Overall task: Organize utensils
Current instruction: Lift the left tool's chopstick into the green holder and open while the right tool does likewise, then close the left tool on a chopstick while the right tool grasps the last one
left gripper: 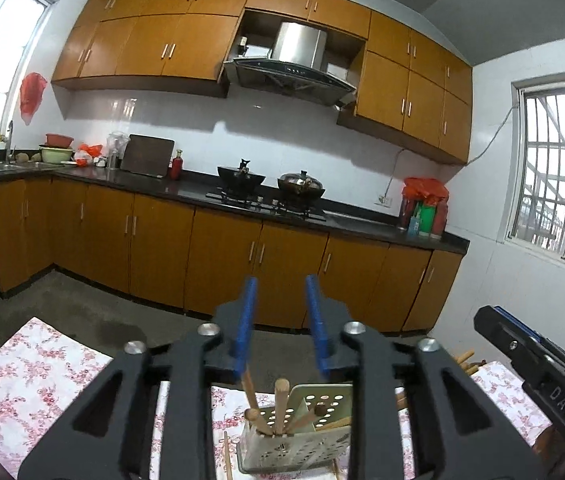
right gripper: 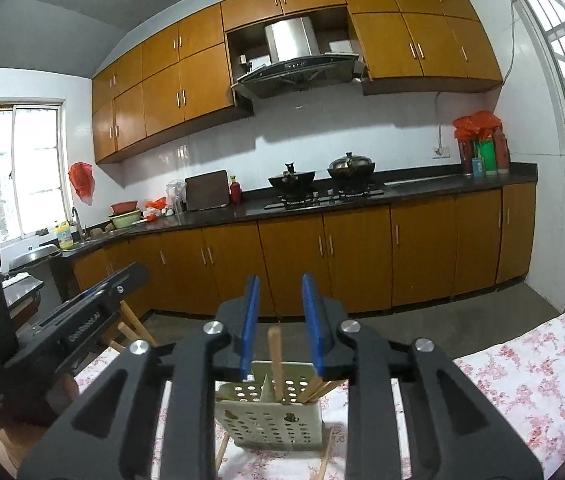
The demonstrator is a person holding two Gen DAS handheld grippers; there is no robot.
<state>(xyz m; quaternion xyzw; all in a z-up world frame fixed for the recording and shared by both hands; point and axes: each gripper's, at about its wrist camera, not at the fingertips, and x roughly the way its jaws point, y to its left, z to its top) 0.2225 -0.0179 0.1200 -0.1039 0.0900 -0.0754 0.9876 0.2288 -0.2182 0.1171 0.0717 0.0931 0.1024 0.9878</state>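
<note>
A pale perforated utensil holder (left gripper: 306,440) (right gripper: 270,420) stands on the floral tablecloth (left gripper: 34,380) (right gripper: 522,380), right under both grippers. Several wooden chopsticks (left gripper: 281,404) and a wooden spoon handle lean inside it. My left gripper (left gripper: 281,280) hovers above the holder, open, with nothing between its blue pads (left gripper: 247,312). My right gripper (right gripper: 281,278) is also open. One upright chopstick (right gripper: 275,360) stands in the holder between its fingers, clear of both pads. Each gripper's black body appears at the other view's edge. Loose chopsticks (right gripper: 324,464) lie on the cloth beside the holder.
Beyond the table lies bare grey floor, then a long run of orange cabinets (left gripper: 222,256) under a dark counter. Two pots (left gripper: 241,178) sit on the stove. A wooden stool frame (right gripper: 132,324) stands off the table's left side.
</note>
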